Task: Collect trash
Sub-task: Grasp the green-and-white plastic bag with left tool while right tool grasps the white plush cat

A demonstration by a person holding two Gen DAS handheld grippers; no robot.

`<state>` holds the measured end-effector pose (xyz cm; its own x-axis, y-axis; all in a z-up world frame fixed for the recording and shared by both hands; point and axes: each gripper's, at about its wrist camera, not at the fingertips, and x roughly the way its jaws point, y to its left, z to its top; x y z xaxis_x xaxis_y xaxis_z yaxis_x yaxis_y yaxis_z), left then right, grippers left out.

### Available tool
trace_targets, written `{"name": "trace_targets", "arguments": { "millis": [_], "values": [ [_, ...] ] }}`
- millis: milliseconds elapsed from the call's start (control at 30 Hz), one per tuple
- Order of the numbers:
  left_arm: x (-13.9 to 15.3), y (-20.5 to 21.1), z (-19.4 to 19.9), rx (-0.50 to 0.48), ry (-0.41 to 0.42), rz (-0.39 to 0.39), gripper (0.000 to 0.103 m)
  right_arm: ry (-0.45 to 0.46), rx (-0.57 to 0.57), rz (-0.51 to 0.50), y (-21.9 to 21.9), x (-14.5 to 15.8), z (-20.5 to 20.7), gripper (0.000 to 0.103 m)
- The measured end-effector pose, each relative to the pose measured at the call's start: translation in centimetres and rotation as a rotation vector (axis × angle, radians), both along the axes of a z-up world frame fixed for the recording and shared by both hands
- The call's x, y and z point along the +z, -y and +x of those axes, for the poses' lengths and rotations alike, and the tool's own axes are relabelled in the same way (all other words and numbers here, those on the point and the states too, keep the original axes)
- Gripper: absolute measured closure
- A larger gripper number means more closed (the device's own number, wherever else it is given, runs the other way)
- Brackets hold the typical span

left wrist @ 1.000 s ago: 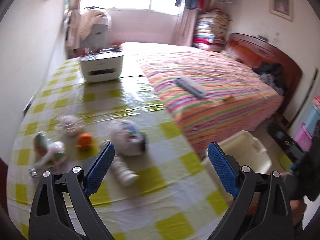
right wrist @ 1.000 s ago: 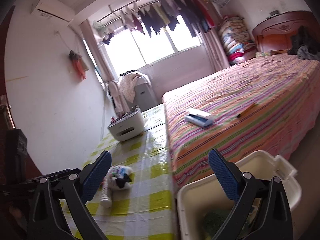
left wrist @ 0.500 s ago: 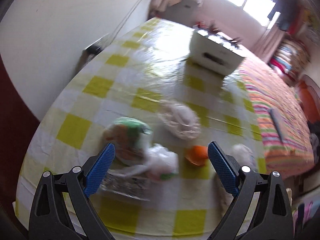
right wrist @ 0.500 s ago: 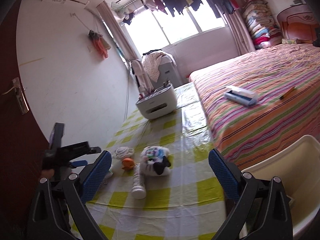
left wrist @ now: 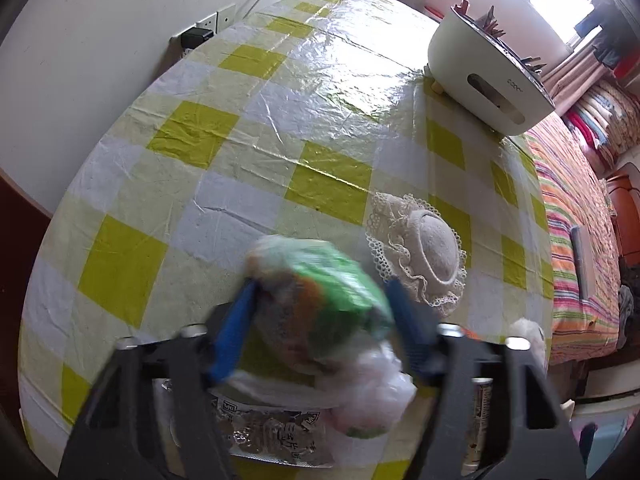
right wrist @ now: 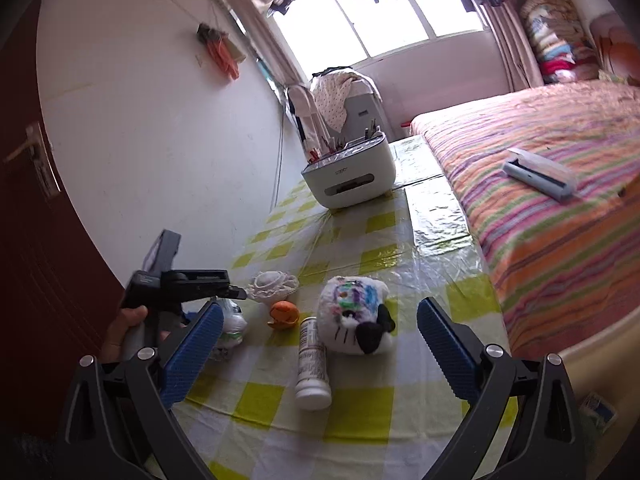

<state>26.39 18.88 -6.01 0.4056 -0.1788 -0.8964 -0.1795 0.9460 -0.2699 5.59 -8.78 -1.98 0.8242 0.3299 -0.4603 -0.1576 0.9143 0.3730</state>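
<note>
In the left wrist view my left gripper is closing around a crumpled green and orange wrapper in clear plastic; its blue pads touch both sides of it. A white plastic bag and a foil packet lie under it. In the right wrist view my right gripper is open and empty above the table, over a white bottle on its side. An orange peel lies beside the bottle. The left gripper shows at the left.
The table has a yellow checked cloth. A lace hat and a painted plush cat lie on it. A white tissue box organiser stands at the far end. A striped bed runs along the right.
My left gripper dropped onto the green wrapper and narrowed around it. My right gripper swung left over the table, leaving the bin at the lower right edge.
</note>
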Motion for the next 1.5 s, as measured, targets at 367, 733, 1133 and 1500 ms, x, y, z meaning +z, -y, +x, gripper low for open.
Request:
{"name": "trace_targets", "arguments": {
  "millis": [367, 733, 1133, 1500],
  "values": [
    [0.1, -0.4, -0.3, -0.013, 0.029, -0.021, 0.059, -0.216, 0.031, -0.056, -2.1, -4.7, 8.4, 0.008],
    [2.9, 0.4, -2.9, -0.054, 0.158, -0.03, 0.059, -0.354, 0.008, -0.117, -3.4, -7.5, 11.2, 0.008],
    [5.0, 3.1, -5.9, -0.147, 0.263, -0.033, 0.059, -0.364, 0.0, -0.125, -3.6, -7.9, 11.1, 0.053],
    [6.0, 5.0, -8.0, -0.202, 0.333, -0.03, 0.059, -0.306, 0.032, -0.125, -4.1, -6.6, 9.0, 0.057]
  ]
}}
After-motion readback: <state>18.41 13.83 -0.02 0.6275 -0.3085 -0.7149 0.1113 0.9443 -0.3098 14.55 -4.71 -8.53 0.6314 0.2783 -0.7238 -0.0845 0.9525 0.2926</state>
